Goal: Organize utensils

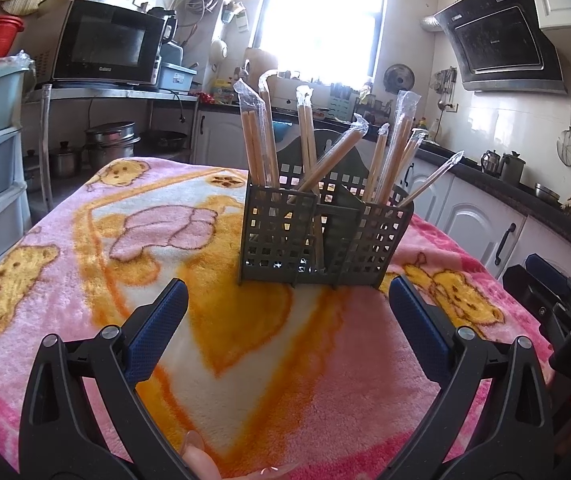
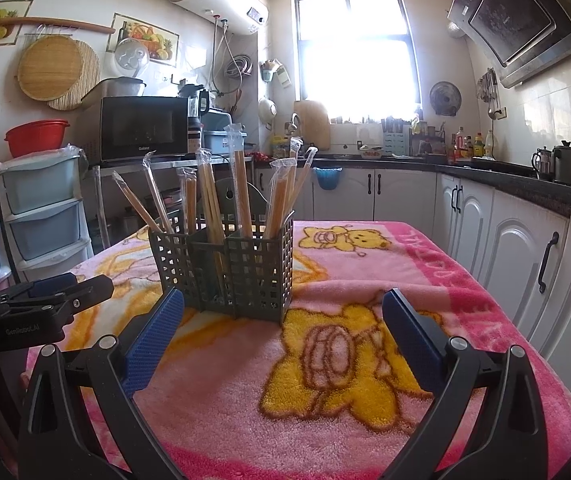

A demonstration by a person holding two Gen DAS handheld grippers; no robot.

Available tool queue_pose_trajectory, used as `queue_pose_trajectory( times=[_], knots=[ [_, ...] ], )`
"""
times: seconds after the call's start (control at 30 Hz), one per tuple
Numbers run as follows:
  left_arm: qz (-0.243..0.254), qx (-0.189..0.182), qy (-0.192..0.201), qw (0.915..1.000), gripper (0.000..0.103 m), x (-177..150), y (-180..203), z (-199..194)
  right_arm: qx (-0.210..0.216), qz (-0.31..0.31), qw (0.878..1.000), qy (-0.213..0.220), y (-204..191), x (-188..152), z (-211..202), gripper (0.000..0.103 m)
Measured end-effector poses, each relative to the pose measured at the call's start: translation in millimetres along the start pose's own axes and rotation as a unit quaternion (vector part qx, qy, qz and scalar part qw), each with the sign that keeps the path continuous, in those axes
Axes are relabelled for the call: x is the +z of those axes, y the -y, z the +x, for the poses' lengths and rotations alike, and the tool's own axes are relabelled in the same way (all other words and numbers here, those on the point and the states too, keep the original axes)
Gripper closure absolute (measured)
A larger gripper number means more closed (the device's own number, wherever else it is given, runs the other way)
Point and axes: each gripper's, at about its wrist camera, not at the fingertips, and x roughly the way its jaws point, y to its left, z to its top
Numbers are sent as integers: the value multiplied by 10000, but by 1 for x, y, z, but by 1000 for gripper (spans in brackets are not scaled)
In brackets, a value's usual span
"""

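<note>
A dark green lattice utensil caddy (image 1: pixel 317 236) (image 2: pixel 225 268) stands upright on the pink bear blanket (image 1: pixel 85 240) (image 2: pixel 345 380). Several plastic-wrapped wooden chopstick pairs (image 1: pixel 257 136) (image 2: pixel 241 188) stick up out of its compartments, leaning at different angles. My left gripper (image 1: pixel 287 300) is open, just short of the caddy, with nothing between its blue pads. Nearer the caddy's right corner, my right gripper (image 2: pixel 283 310) is open too and holds nothing. The right gripper's black body (image 1: pixel 557 312) shows at the right edge of the left wrist view; the left gripper's body (image 2: pixel 41 300) lies at the left edge of the right wrist view.
The blanket covers a table in a small kitchen. White cabinets (image 2: pixel 505 248) under a dark counter run along the right. Pale plastic drawers (image 2: pixel 41 216), a red basin (image 2: pixel 35 136) and a microwave (image 2: pixel 143 128) stand at the left. A fingertip (image 1: pixel 201 460) shows at the bottom edge.
</note>
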Motion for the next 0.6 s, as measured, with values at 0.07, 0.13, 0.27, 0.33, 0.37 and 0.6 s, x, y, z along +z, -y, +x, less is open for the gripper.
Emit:
queue_pose_trajectory(
  times=[0.07,0.13,0.27,0.33,0.37,0.6],
  knots=[
    [5,-5,10,10000,10,0,0,0,-18,13,10000,7,0,0,0,6],
    [3,-4,8,10000,10,0,0,0,-30,27,10000,2,1,0,0,6],
    [-65,2,-29,10000,10,-1,-3,3,-62,26,10000,-10,0,0,0,6],
    [-113,17,-32,9999,10,-1,-5,2,-75,30,10000,-3,0,0,-1,6],
    [-126,100,-46,9999,10,-1,-5,3,-81,40,10000,1,1,0,-1,6],
    [-65,390,-41,9992,10,-1,-2,3,-106,76,9999,-10,1,0,0,6]
  ],
)
